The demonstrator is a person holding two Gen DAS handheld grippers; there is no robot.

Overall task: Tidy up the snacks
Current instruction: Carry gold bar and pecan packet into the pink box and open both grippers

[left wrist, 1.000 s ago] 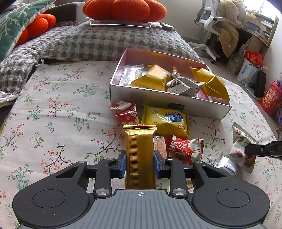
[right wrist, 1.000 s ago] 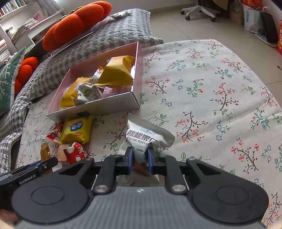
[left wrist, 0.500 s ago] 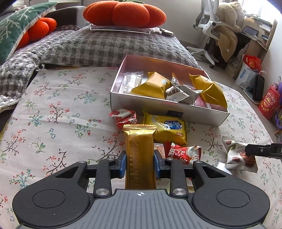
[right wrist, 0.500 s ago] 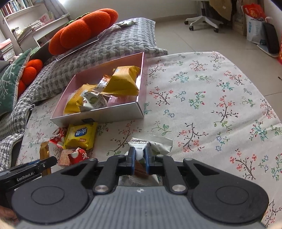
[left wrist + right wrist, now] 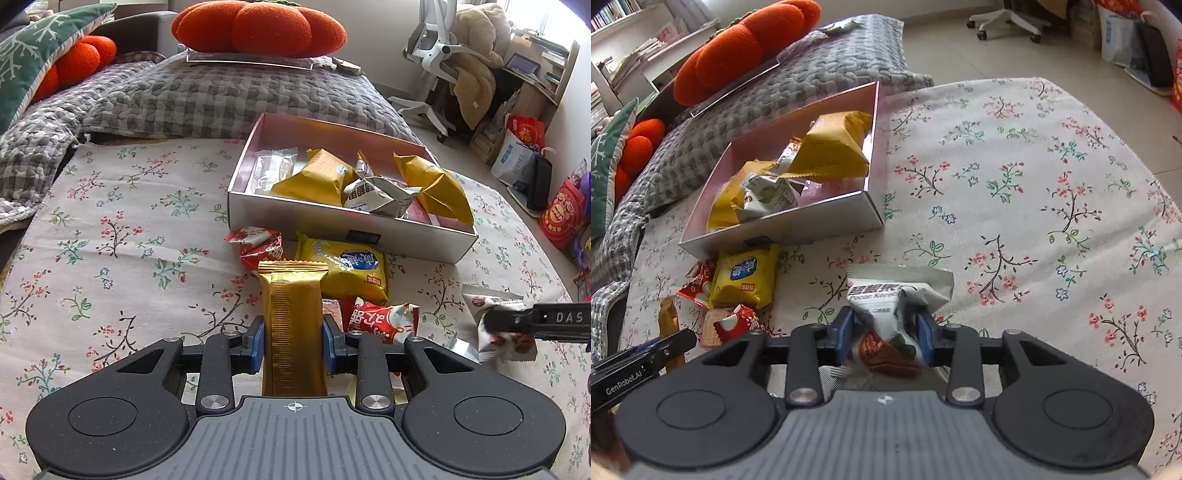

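A gold wrapper [image 5: 293,325] is clamped between the blue pads of the left gripper [image 5: 293,341], its crimped top edge standing above the fingers and its length running up out of the grip. The wrapper is held over a table covered with a flowered cloth [image 5: 110,236].

The fingers of the right gripper [image 5: 884,338] are being opened; a white pecan packet [image 5: 886,306] sits between them, with a gap seen between the packet and the right-hand pad, so it is no longer squeezed. In the left wrist view the same packet is seen at the tip of the right gripper, near the right edge.

A shallow box [image 5: 332,225] is set on the cloth beyond both grippers and is already holding several yellow and white packets. Just in front of its near wall, a yellow packet [image 5: 347,269] and two red packets [image 5: 258,247] [image 5: 380,317] are lying loose on the cloth, the yellow one between the red ones.
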